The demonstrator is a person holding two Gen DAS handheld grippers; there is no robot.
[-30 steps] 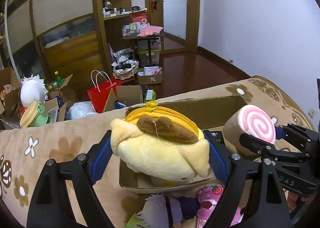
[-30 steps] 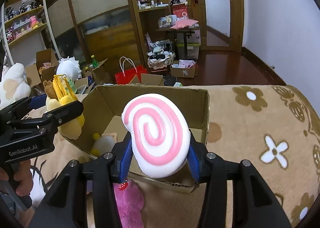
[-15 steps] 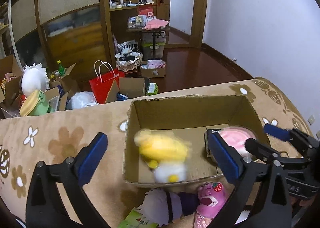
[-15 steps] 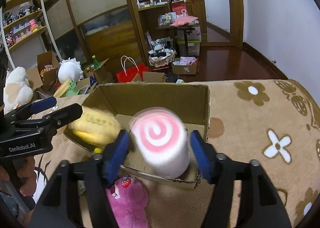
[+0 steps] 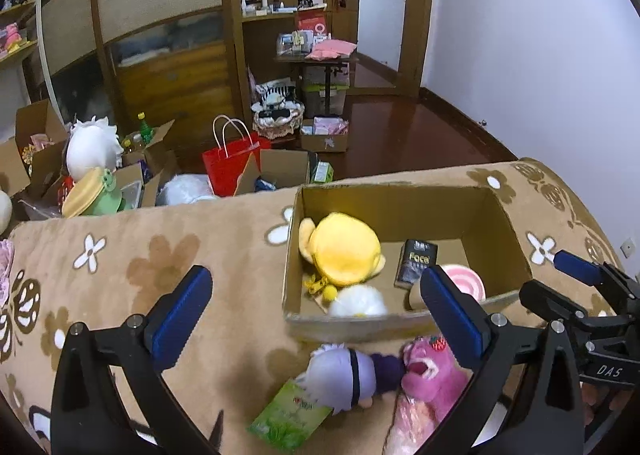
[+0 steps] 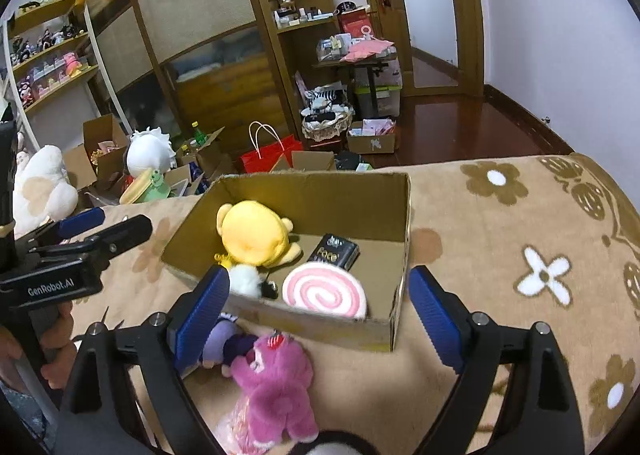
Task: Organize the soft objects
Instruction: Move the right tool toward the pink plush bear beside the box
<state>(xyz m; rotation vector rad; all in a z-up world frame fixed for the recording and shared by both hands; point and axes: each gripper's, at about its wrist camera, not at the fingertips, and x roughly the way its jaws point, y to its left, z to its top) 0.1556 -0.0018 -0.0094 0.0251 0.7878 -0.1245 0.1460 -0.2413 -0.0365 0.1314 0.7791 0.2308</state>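
Yellow plush toy [image 5: 344, 249] and pink swirl cushion [image 6: 325, 292] lie inside the cardboard box [image 6: 396, 239]. Both grippers' fingers [image 5: 182, 311] have just opened wide, empty. Next, reach low for the pink bear [image 6: 276, 383] beside the box.

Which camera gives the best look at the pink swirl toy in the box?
The right wrist view: the pink swirl toy lies fully visible inside the cardboard box. In the left wrist view, the left gripper's finger covers much of it.
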